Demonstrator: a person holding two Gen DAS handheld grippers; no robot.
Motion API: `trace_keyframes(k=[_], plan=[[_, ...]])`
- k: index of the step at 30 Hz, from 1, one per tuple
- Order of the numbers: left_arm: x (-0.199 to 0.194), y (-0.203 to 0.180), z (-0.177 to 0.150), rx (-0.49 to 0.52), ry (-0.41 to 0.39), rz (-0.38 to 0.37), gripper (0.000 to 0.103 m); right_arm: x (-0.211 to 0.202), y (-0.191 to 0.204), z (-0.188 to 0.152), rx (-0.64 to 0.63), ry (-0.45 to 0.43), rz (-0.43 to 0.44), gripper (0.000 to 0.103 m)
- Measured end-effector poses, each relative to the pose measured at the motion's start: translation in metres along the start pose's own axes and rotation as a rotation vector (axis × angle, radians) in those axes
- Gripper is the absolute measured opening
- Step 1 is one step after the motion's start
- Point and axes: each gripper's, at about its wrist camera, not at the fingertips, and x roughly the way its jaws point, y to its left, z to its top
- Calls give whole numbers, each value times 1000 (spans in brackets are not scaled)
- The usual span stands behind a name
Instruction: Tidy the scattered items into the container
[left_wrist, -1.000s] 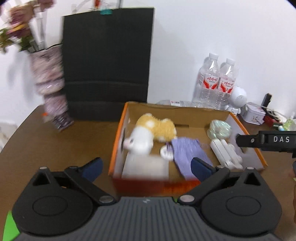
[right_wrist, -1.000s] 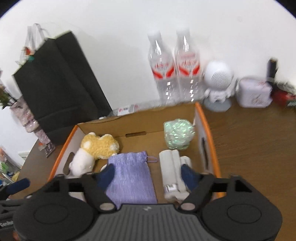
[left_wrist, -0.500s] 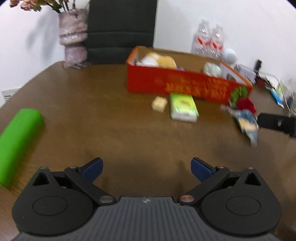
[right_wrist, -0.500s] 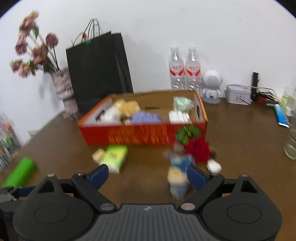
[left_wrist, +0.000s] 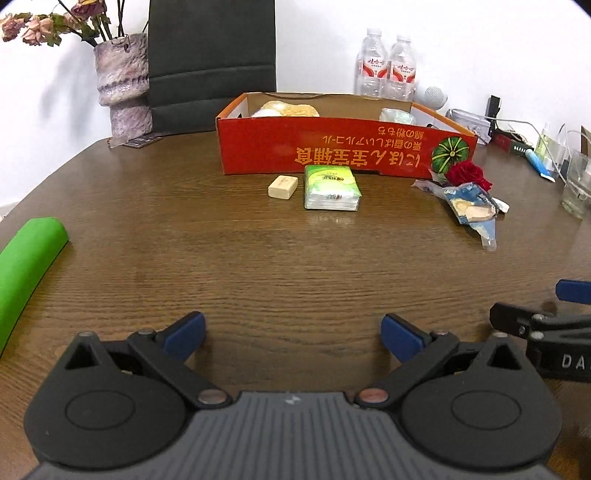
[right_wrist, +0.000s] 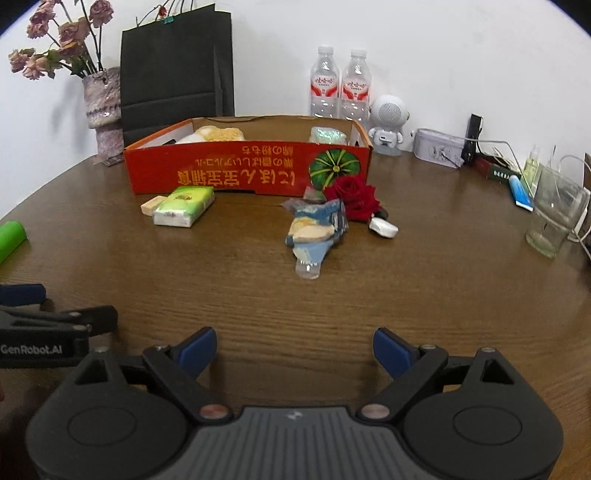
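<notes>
Bare brown table (left_wrist: 295, 266) lies open ahead of both grippers. Tissue pack (left_wrist: 331, 182), small beige block (left_wrist: 283, 187), crinkled wrapper (right_wrist: 317, 229) and red rose (right_wrist: 354, 195) crowd the red box (left_wrist: 343, 153) front wall. Green roll (left_wrist: 26, 266) flanks the left edge.

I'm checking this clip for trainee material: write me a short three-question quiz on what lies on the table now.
1. True or false: the green tissue pack lies inside the red box.
2. Which lies closest to the red rose? A the tan block; B the blue snack packet; C the green roll.
3. Fill in: both the left gripper and the right gripper are ____.

Key: 1 false, it lies on the table in front of the box. 2 B. 3 open, nothing between the jaws.
</notes>
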Motion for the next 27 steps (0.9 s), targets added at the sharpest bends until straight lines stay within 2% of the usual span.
trace_keyframes(k=[3, 7, 16, 22, 27], plan=[[0, -1, 0, -9, -1, 6, 103, 4, 0, 0, -2, 2, -6, 93], [0, -3, -2, -17, -11, 21, 103, 9, 2, 1, -9, -4, -11, 103], [-5, -12, -5, 24, -33, 65, 103, 12, -1, 0, 29, -11, 5, 103], [-3, -7, -5, -14, -15, 14, 103, 14, -1, 1, 31, -11, 3, 103], [-2, -8, -5, -13, -14, 10, 103, 15, -1, 2, 33, -10, 0, 103]])
